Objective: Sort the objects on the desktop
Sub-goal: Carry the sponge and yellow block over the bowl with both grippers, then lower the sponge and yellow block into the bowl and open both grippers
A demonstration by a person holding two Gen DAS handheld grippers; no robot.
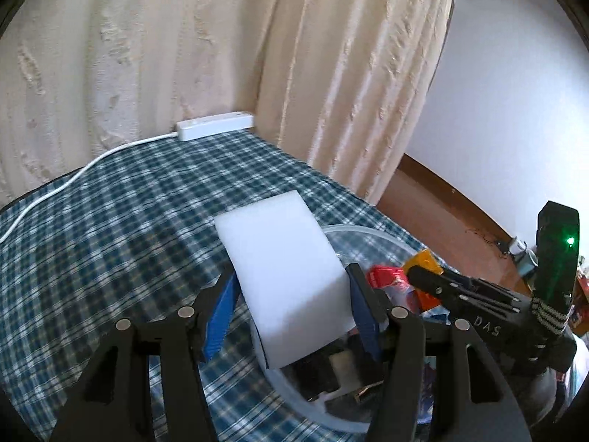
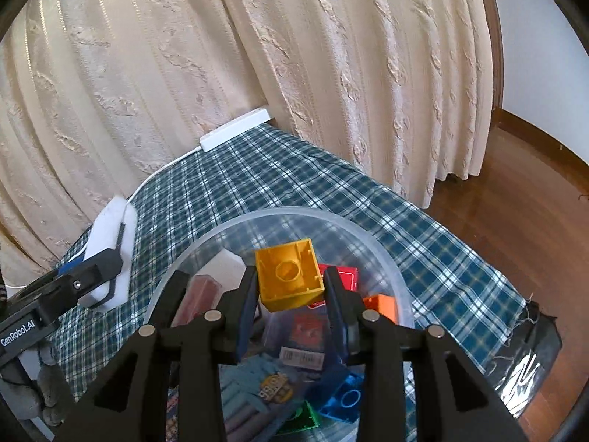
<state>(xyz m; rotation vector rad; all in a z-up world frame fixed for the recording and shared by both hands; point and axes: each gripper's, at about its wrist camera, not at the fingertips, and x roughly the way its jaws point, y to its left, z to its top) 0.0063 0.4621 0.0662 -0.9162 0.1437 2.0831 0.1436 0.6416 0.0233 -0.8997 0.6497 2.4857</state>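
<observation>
The left gripper [image 1: 292, 296] is pinching a white sponge block [image 1: 283, 276] between its two blue pads, and it is holding the block in the air, over the near rim of the clear plastic bowl [image 2: 371, 237]. In the right wrist view the same block [image 2: 106, 243] is showing to the left of the bowl, above the checked tablecloth [image 2: 257, 184], so it is not yet inside the bowl.

The right gripper [image 2: 289, 287] is pinching a yellow toy brick [image 2: 289, 276], hollow side towards the camera, and it is hanging directly above the inside of the bowl.

The bowl is already holding several things: an orange brick [image 2: 381, 304], a red piece [image 2: 342, 276], a blue brick [image 2: 342, 399], a green brick [image 2: 303, 418], a brown-red box [image 2: 200, 296], a second white block [image 2: 228, 267] and some printed packets which I cannot read well. So I judge that a large part of the sorting is done, if the bowl is the place for collecting.

On the cloth itself I am seeing only a white power strip [image 1: 215, 124] with its cable [image 1: 66, 180], at the far edge near the curtain [image 1: 147, 55]. It looks that the two held things are among the last ones; what is left is to lower and release each. Parts of the table are outside both views, so I cannot tell if more objects are waiting there.
</observation>
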